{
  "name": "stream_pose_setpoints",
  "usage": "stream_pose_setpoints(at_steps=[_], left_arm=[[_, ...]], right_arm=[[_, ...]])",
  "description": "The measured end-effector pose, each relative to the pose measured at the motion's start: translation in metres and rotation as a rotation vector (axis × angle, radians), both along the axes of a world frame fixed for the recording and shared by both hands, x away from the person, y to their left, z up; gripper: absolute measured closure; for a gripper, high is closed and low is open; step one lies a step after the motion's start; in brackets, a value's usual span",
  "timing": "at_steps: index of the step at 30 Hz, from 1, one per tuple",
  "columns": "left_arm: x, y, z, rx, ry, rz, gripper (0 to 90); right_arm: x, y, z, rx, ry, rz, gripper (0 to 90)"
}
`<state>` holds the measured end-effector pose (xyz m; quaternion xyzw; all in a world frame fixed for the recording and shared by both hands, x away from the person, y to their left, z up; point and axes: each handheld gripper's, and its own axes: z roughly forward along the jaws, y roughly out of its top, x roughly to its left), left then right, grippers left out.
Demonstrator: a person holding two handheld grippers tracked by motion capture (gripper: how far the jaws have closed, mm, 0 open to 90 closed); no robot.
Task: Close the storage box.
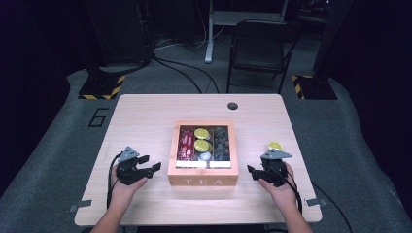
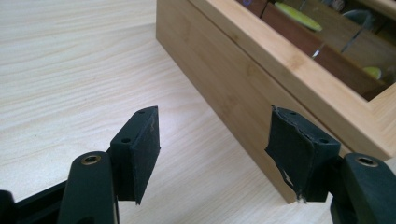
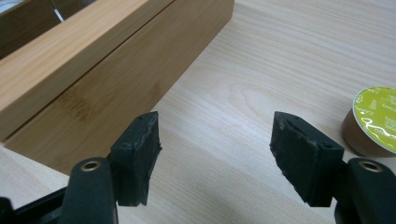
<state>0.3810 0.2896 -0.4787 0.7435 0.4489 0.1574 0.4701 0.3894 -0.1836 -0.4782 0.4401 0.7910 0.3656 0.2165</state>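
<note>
A wooden box marked TEA stands mid-table; through its top I see red packets, yellow-lidded capsules and dark items in separate compartments. My left gripper rests on the table left of the box, open, with nothing between its fingers. In the left gripper view the gripper faces the box's side wall. My right gripper sits right of the box, also open and empty. A loose yellow-lidded capsule stands just beyond it. In the right gripper view the capsule lies right of the gripper, the box to the left.
The light wooden table has a round cable hole near its far edge. A dark chair and stand bases with hazard stripes stand on the floor behind the table.
</note>
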Motion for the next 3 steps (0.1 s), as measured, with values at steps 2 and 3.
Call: stream_pose_setpoints(at_steps=[2,3], left_arm=[[-0.0063,-0.0009,0.0053,-0.050,-0.018,-0.024,34.3],[-0.0101,-0.0018,0.0076,-0.071,-0.025,-0.047,34.4]], right_arm=[[-0.0051,-0.0002,0.0048,0.032,0.009,0.017,33.9],[-0.0105,-0.0004,0.0099,0.069,-0.011,0.056,33.9]])
